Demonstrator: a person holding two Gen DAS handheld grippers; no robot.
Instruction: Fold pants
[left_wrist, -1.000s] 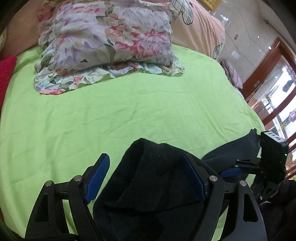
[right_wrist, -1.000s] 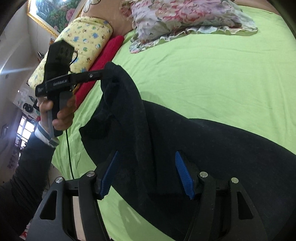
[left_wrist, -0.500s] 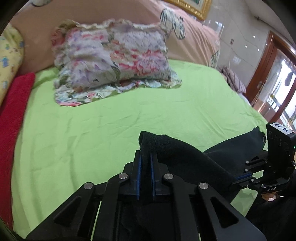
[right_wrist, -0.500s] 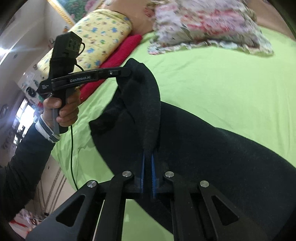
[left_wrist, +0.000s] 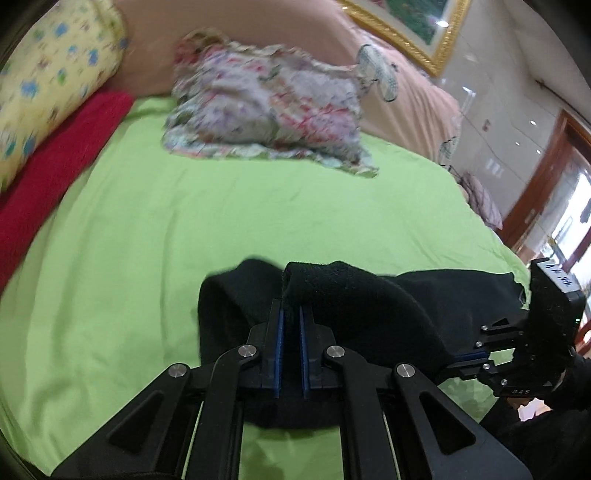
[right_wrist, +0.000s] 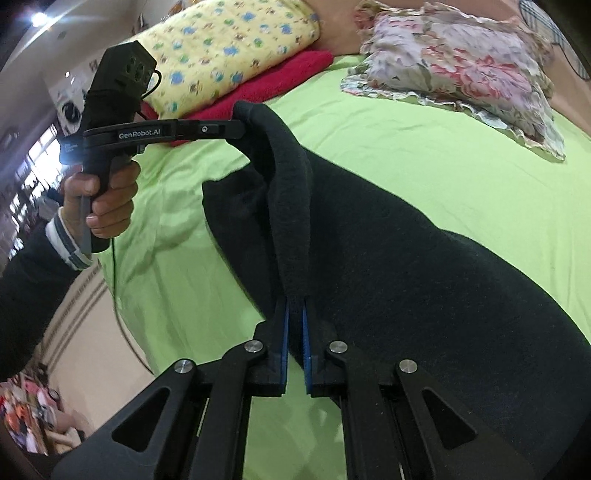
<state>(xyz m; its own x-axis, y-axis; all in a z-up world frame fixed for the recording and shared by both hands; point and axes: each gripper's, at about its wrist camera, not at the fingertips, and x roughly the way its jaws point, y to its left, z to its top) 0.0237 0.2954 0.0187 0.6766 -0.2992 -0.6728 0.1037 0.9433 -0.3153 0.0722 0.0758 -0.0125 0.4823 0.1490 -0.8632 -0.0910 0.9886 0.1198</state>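
The black pants (right_wrist: 388, 236) now hang pinched at one end by both the left gripper (left_wrist: 290, 314) and right gripper (right_wrist: 294, 306), jaws open a second ago, so I judge the fold can begin.

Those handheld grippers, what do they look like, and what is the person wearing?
Each gripper, the left gripper and the right gripper, is matte black with silver rivets and blue ribbed pads. The left one has white GenRobot.AI lettering, a boxy top and a thin black cable. The sleeve is dark over a striped cuff.
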